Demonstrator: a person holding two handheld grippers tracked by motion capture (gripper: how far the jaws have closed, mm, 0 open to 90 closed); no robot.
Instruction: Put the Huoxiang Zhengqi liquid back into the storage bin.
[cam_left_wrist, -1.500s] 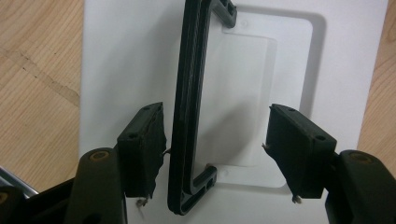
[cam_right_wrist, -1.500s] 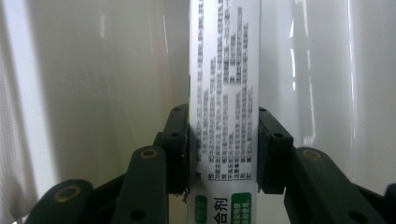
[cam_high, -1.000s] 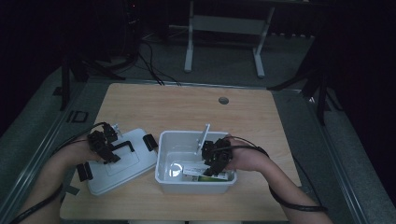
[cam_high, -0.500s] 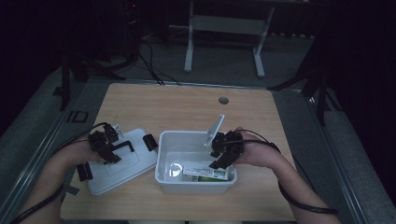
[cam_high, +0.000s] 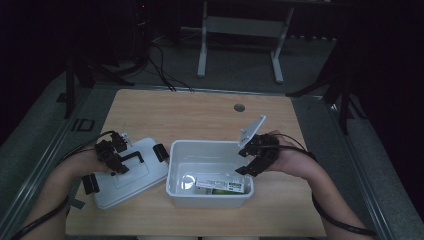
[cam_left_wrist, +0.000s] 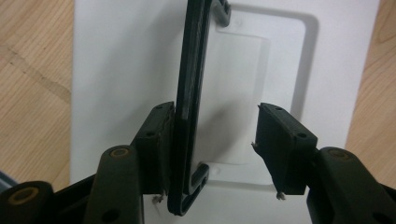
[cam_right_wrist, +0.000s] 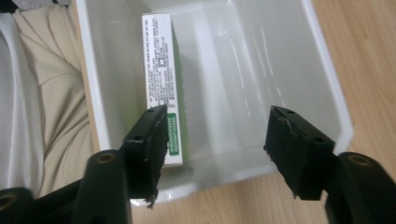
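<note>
High view, left to right. Left gripper (cam_high: 116, 156): over the white lid (cam_high: 102, 192), which lies flat near the table's (cam_high: 200, 112) front-left corner, set aside so the bin is open. Its jaws have just been closing and stand about half open astride the lid's black handle (cam_left_wrist: 189, 107); one pad touches the handle, the other stands clear, so no grip yet. White bin (cam_high: 175, 187): front centre of the table, holding a green-and-white carton (cam_right_wrist: 161, 84) along its near wall. Right gripper (cam_high: 248, 159): over the bin's right end, jaws just opening, wide and empty; carton likely just released.
</note>
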